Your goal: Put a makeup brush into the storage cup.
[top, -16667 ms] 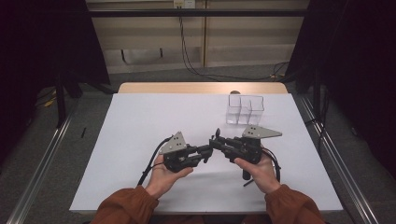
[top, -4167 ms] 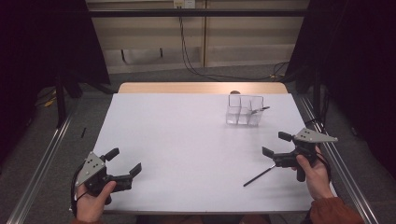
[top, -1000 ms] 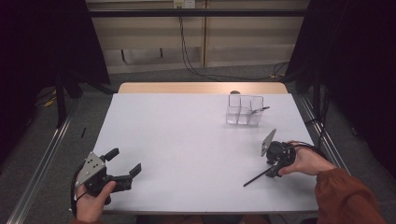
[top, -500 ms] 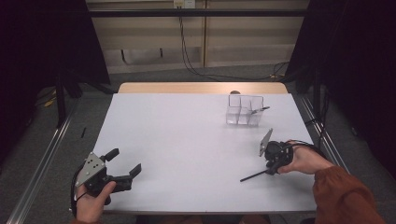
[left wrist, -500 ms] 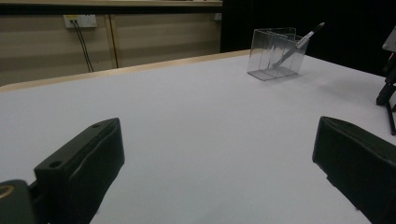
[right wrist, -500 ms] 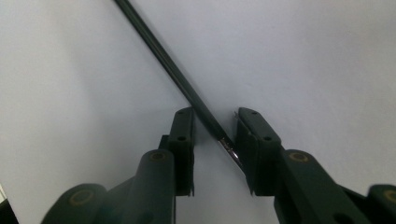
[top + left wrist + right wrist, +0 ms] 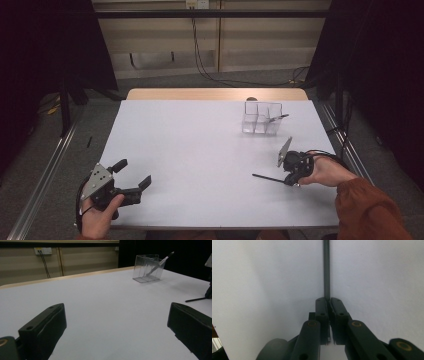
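The right gripper (image 7: 290,178) had its jaws pinched tight on one end of a thin dark pen (image 7: 269,177) lying low over the white table (image 7: 200,150) at the near right; the clear organizer (image 7: 262,119) (another pen already leaning in it) stood farther off, to the far right. To do this well, lift level, then tip the pen upright over a compartment before releasing. The left gripper (image 7: 135,182) waited wide open and empty, near left.
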Demonstrator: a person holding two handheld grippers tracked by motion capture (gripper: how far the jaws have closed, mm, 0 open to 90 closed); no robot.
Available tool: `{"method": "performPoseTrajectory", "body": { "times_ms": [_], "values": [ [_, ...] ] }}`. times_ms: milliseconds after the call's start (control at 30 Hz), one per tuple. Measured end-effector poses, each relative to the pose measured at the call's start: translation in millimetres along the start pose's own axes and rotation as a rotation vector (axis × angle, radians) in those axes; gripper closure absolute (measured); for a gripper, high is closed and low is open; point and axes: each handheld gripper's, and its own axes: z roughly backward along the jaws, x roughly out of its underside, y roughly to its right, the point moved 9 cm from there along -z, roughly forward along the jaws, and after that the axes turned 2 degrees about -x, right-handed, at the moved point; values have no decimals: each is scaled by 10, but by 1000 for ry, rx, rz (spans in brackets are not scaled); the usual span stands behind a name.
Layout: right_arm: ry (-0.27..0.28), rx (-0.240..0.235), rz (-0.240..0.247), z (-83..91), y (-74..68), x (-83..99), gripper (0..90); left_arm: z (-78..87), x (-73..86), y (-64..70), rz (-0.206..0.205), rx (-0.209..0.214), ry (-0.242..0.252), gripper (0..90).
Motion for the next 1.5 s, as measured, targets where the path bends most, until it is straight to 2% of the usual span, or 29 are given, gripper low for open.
{"method": "performPoseTrajectory", "body": {
  "times_ms": [400, 633, 733, 867, 1200, 1400, 1500],
  "values": [
    [33, 13, -14, 7, -6, 10, 868, -5, -1, -3, -1, 0, 0, 21],
    [33, 15, -12, 18, -6, 11, 868, -12, 4, -5, -8, 2, -6, 21],
    [49, 3, -10, 28, -10, 6, 868, -10, 0, -6, -6, 2, -2, 21],
    [69, 15, -24, 61, -5, 6, 868, -11, 0, -6, -6, 1, -3, 21],
    [197, 62, -69, 204, 39, -36, 868, -10, -2, -7, -8, 0, -2, 21],
    [292, 92, -68, 260, 30, -80, 868, -10, -2, -6, -9, 2, -2, 21],
    [341, 93, -98, 297, 18, -93, 868, -10, -3, -4, -5, 2, -1, 21]
  ]
}}
